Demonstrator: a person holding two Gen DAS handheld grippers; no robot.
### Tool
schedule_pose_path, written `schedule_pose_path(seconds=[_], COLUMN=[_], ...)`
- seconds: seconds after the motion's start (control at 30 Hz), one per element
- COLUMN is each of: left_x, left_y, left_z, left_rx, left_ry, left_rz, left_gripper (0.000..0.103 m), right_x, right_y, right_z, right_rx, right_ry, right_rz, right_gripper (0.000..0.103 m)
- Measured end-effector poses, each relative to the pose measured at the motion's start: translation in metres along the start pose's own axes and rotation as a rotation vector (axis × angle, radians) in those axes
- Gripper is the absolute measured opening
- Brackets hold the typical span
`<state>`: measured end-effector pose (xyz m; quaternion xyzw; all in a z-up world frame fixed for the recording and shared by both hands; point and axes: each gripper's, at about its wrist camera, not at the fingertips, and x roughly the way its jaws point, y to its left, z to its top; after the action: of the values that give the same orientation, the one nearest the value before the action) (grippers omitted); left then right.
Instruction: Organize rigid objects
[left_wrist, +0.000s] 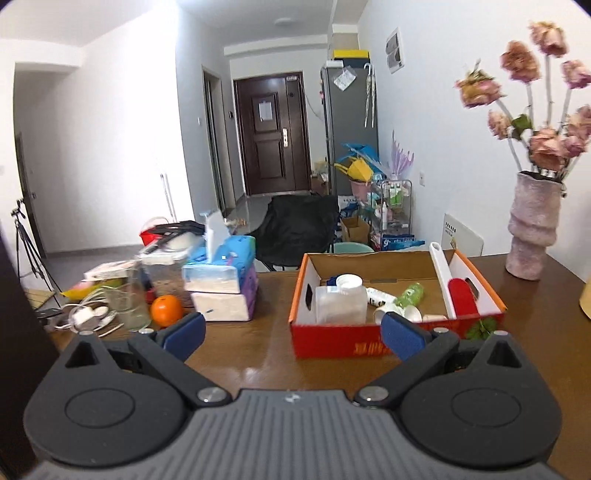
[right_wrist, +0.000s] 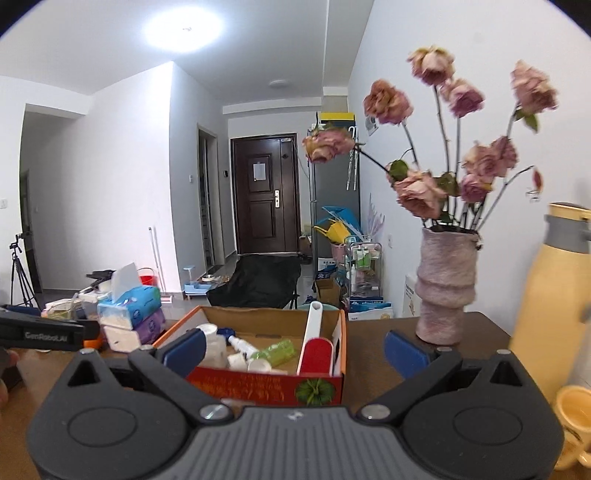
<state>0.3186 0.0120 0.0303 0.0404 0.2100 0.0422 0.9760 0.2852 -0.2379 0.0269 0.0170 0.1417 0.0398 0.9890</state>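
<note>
An orange-and-red cardboard box (left_wrist: 400, 341) stands on the brown table (left_wrist: 251, 354). Inside lie a clear jar with a white lid (left_wrist: 341, 301), a green bottle (left_wrist: 412, 293), small white bottles (left_wrist: 380, 297) and a white lint brush with a red pad (left_wrist: 460, 295). My left gripper (left_wrist: 293, 334) hovers in front of the box, open, nothing between its blue pads. In the right wrist view the same box (right_wrist: 258, 384) holds the lint brush (right_wrist: 316, 349) and green bottle (right_wrist: 277, 350). My right gripper (right_wrist: 293, 349) is open and empty before it. The left gripper's body (right_wrist: 44, 334) shows at the left edge.
Stacked tissue packs (left_wrist: 225, 284), an orange (left_wrist: 167, 310), a glass jar (left_wrist: 123, 299) and cables crowd the table's left. A pink vase of dried flowers (right_wrist: 445, 284) stands at back right, with a yellow flask (right_wrist: 554, 291) and yellow cup (right_wrist: 574, 413) at far right.
</note>
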Motion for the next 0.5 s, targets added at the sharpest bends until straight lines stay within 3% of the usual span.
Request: schedule_pose_path(seconds=[0.2,0.37,0.5], left_x=[-0.081,-0.138,-0.169], left_y=[0.010,0.009,0.008], left_z=[-0.032,-0.065,-0.088], left_rx=[-0.008,-0.011,-0.039], left_ry=[-0.036,-0.028,0.000], left_rz=[-0.027,0.011,-0.010], left_gripper=[0.103,0.103,0.103], right_x=[-0.070,-0.118,-0.153], right_y=[0.009,0.017,0.024], right_z=[-0.023,-0.042,-0.055], right_rx=[-0.046,-0.056,-0.065], right_ry=[-0.004,0.016,0.022], right_rz=[-0.035,-0.062,-0.076], right_gripper=[0.103,0.103,0.103])
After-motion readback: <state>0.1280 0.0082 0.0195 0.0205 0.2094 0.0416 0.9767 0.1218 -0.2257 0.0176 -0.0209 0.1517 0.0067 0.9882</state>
